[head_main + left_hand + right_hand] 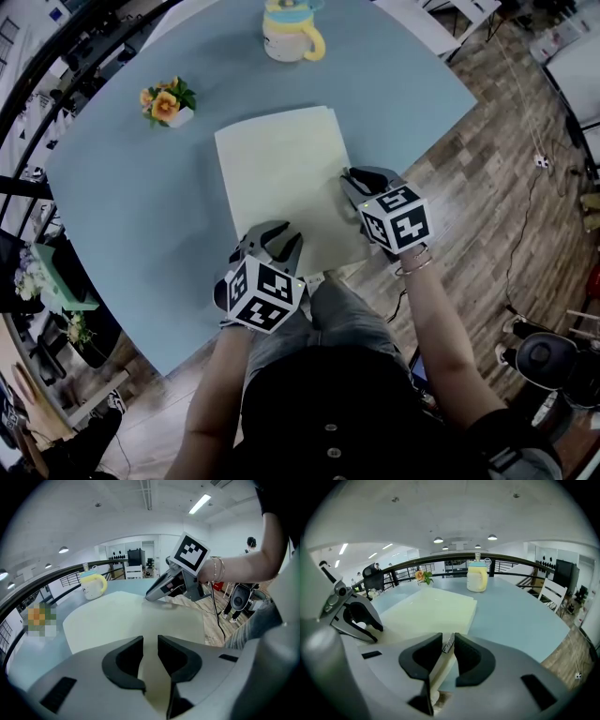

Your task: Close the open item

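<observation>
A pale yellow folder (281, 178) lies flat and closed on the blue table (131, 206). Its near right corner reaches the table's edge. My left gripper (272, 236) sits over the folder's near left corner. In the left gripper view (150, 644) the jaws stand a little apart, and the folder (126, 616) shows through the gap. My right gripper (361, 178) is at the folder's right edge. The right gripper view (448, 644) has the folder's edge (431, 609) running under a narrow gap, with the pads not pressing on it.
A cream mug with a yellow handle (291, 37) stands at the table's far side. A small pot of orange flowers (167, 103) sits at the far left. Wooden floor lies to the right of the table, with chairs and a cable on it.
</observation>
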Demonstrator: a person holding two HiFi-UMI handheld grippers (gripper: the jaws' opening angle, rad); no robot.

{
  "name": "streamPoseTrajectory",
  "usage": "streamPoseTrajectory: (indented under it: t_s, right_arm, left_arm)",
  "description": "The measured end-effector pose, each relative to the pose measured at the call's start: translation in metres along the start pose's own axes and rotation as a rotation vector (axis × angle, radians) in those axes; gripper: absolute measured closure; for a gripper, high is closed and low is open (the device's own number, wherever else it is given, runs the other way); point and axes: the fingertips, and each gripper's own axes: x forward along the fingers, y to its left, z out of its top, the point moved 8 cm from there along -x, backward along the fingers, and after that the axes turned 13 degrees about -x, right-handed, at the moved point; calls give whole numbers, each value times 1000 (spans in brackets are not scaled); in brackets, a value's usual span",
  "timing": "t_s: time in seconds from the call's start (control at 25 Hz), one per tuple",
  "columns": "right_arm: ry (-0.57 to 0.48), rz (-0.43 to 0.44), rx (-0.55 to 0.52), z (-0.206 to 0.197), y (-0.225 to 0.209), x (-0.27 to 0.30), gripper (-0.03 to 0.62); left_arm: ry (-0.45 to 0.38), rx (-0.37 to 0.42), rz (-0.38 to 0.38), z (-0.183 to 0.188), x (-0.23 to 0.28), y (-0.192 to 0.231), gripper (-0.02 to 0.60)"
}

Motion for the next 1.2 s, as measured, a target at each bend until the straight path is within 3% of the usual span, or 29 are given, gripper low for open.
streamPoseTrajectory:
  t_s: [0.52,0.88,1.2]
  right_arm:
    - [99,-53,-152,6,12,7,524]
    - [169,-44,-170,14,17,9,537]
    - [164,-55,-170,14,21,9,553]
  left_arm:
    - [14,0,0,0,1,0,477]
    - [4,2,2,0,1,0,477]
    - [-21,11,6,-1,-2,-1,477]
